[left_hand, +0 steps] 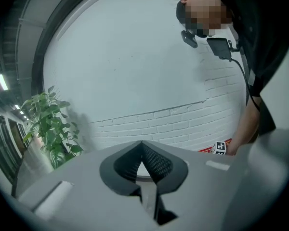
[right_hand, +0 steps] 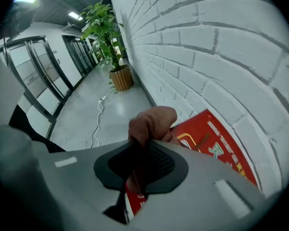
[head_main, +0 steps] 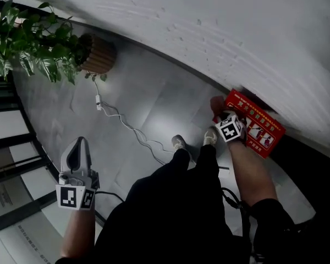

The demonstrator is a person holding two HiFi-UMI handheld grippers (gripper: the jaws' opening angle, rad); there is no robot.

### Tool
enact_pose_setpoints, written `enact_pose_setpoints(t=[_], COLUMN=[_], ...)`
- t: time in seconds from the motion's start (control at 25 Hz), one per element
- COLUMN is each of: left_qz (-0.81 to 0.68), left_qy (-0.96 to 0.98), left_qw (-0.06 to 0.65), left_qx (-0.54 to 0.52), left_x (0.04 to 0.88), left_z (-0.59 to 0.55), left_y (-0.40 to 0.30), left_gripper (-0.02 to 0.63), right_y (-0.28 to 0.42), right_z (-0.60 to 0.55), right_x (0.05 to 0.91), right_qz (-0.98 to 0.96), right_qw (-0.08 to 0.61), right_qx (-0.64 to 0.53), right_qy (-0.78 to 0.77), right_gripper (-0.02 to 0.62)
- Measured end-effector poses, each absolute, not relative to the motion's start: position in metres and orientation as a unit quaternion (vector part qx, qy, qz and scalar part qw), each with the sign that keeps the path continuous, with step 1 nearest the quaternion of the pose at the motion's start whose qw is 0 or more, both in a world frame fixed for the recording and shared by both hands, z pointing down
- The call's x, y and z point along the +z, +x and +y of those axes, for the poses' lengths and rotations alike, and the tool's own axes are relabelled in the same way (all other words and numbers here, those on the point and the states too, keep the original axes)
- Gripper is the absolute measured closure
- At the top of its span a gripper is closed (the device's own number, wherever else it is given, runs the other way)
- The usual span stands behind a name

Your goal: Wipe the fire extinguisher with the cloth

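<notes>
A red fire extinguisher box (head_main: 261,126) with printed panels stands on the floor against the white brick wall. My right gripper (head_main: 220,111) is at its left end, shut on a reddish-brown cloth (head_main: 216,104). In the right gripper view the cloth (right_hand: 151,121) bulges out past the jaws of the right gripper (right_hand: 140,146), with the red box (right_hand: 216,143) just beyond and to the right. My left gripper (head_main: 80,144) hangs far to the left over the bare floor. Its tips meet in the left gripper view (left_hand: 142,146), with nothing between them.
A potted plant (head_main: 93,53) in a ribbed pot stands at the back left by the wall (head_main: 236,26). A white cable (head_main: 126,126) runs across the grey floor toward my feet (head_main: 179,142). Dark-framed glass panels (head_main: 5,142) line the left side.
</notes>
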State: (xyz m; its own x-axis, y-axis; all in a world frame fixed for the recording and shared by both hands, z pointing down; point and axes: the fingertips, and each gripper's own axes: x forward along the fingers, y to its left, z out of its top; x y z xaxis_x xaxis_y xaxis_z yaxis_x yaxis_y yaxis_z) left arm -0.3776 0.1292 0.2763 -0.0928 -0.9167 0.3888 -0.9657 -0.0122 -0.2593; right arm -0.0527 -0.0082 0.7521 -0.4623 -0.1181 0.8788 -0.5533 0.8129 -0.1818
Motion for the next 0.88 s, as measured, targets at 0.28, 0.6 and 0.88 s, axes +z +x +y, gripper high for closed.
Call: enact_pose_setpoints(t=[0.28, 0.6, 0.88], left_qz=[-0.638, -0.550, -0.566], left_qy=[0.740, 0.811, 0.802], left_qw=[0.034, 0.015, 0.018], left_qx=[0.208, 0.198, 0.192], left_x=[0.281, 0.287, 0.288], left_z=[0.071, 0.022, 0.035], left_y=[-0.336, -0.268, -0.285], left_gripper=[0.606, 0.606, 0.606], right_y=[0.081, 0.265, 0.246], right_z=[0.020, 0.071, 0.063], right_x=[0.748, 0.743, 0.716], right_qz=[-0.775, -0.656, -0.693], right_qw=[0.471, 0.483, 0.484], right_qx=[0.277, 0.345, 0.283], right_qy=[0.317, 0.467, 0.454], right_gripper=[0.549, 0.549, 0.549])
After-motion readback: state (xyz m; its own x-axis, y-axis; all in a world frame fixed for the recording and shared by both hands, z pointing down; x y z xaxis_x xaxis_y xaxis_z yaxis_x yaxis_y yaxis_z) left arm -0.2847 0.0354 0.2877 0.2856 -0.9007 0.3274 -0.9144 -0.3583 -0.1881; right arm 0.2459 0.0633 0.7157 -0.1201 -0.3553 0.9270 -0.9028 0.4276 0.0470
